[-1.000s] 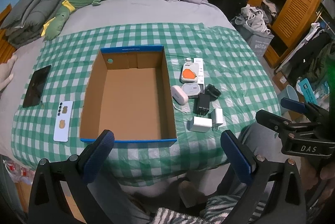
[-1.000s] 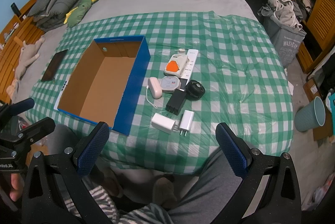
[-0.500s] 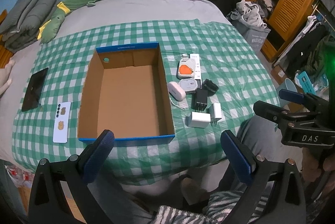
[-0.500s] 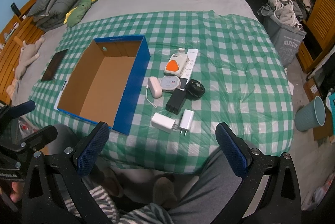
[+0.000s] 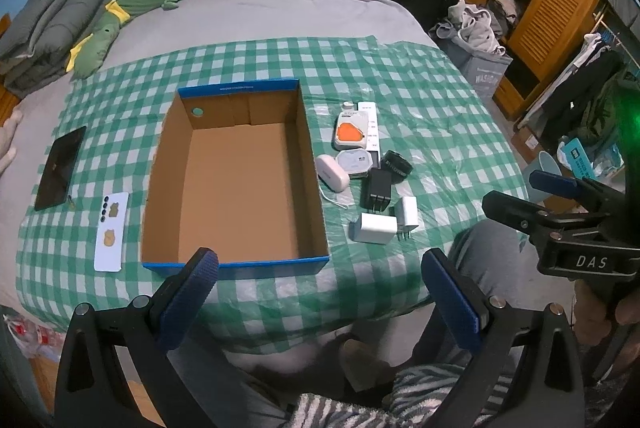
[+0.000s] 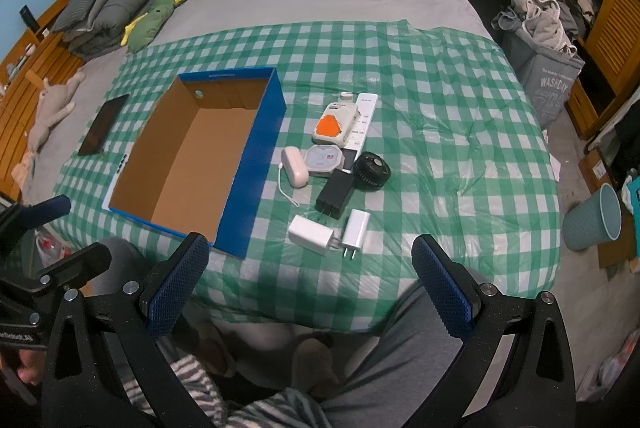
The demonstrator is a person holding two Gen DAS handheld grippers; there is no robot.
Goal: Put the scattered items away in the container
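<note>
Both tongs, left and right, gape wide, holding nothing. Chargers lie on the bed beside the empty box: light, rigid, probably slippery; grip the flat sides.

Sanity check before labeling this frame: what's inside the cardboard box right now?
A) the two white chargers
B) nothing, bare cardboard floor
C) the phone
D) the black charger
B: the cardboard box shows only its bare brown floor, while the black charger and the two white chargers lie on the checkered cloth to its right, and the phone lies to its left.
</note>
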